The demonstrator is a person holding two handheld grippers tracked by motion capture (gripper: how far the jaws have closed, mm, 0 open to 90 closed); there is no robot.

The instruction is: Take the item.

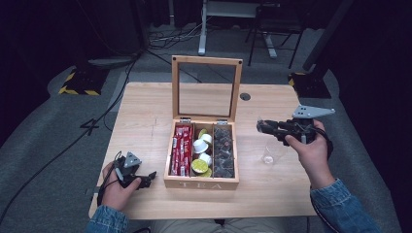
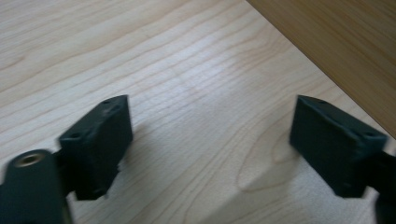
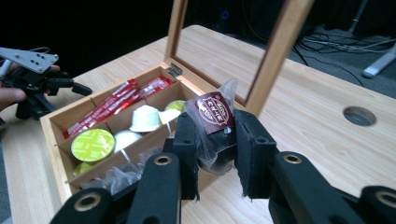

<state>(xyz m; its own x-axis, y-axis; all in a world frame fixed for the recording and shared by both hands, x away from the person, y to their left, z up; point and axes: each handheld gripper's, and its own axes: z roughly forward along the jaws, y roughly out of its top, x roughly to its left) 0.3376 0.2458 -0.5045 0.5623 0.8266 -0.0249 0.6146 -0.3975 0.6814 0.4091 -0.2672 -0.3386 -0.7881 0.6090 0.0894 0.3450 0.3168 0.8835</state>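
1. The pale wooden table (image 1: 145, 121) carries everything; a round cable hole (image 1: 245, 96) sits near its far edge.
2. The light wooden tea box (image 1: 201, 183) stands mid-table, its glass-paned lid (image 1: 207, 87) upright, rising beside the raised packet in the right gripper view.
3. Inside: red sachets (image 1: 180, 149) in the left compartment, white and green-lidded capsules (image 1: 201, 151) in the middle, dark clear-wrapped packets (image 1: 224, 151) on the right.
4. The right gripper (image 1: 261, 126) hovers just right of the box, jaws clamped on one clear packet with a maroon label (image 3: 215, 122), lifted above the box's right side.
5. The left gripper (image 1: 149, 177) rests low beside the box's left front corner, jaws spread wide, nothing between them.
6. A small clear plastic cup (image 1: 270, 155) stands under the right hand, near the box.
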